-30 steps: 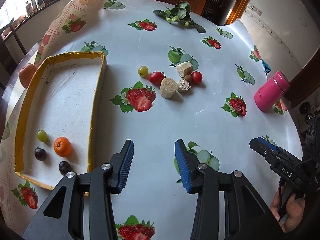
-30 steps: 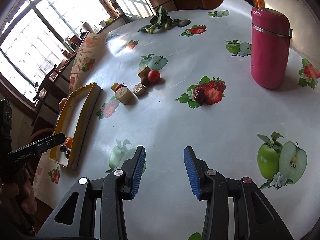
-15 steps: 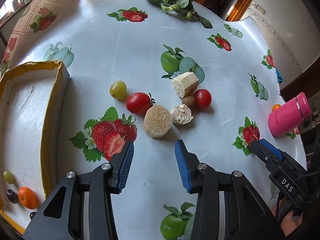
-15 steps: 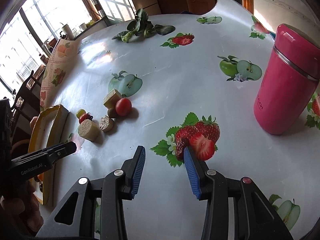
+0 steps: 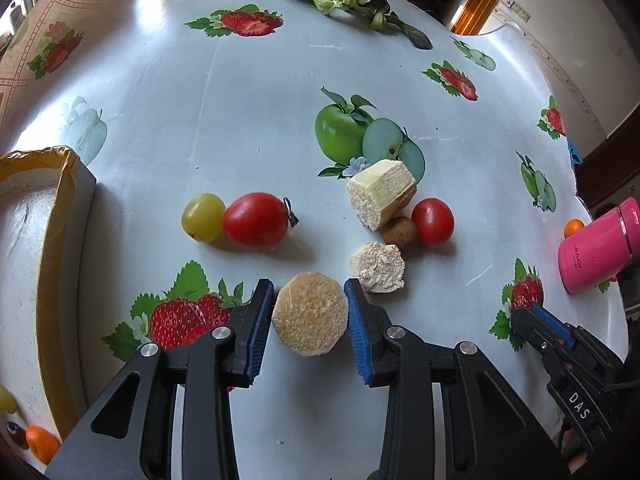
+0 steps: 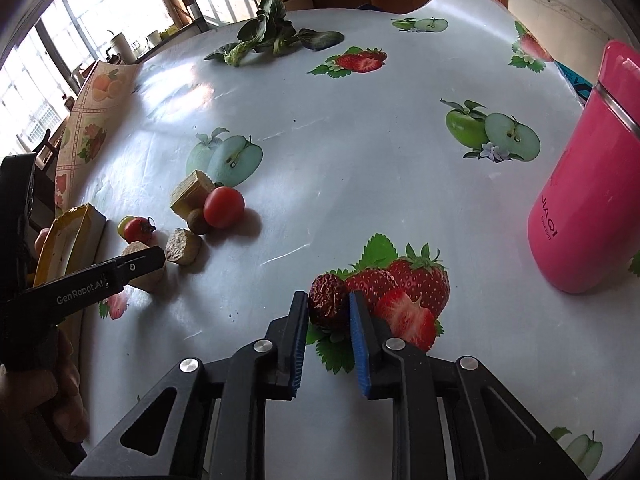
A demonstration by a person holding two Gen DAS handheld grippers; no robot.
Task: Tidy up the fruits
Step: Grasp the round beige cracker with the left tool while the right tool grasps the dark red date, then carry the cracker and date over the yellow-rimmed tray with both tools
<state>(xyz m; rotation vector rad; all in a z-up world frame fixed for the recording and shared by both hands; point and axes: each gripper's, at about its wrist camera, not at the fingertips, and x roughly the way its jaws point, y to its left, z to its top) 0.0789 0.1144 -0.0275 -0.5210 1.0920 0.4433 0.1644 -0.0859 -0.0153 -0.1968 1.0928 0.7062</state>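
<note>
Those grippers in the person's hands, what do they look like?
Both the left gripper and the right gripper are black plastic tongs with silver rivets and ribbed blue pads. White lettering runs along their sides: "GenRobot.AI" on the left, "DAS" on the right.

Tray (image 5: 60,248) lies left of the grape (image 5: 203,217), touching a tomato (image 5: 256,219).

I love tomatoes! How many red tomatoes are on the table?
2: one tomato touching the green grape, the other tomato beside the small brown fruit. None looks hidden.

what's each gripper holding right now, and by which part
Both are closing. Left gripper: the round tan sugarcane chunk, by its sides. Right gripper: the wrinkled dark red jujube, by its sides.
</note>
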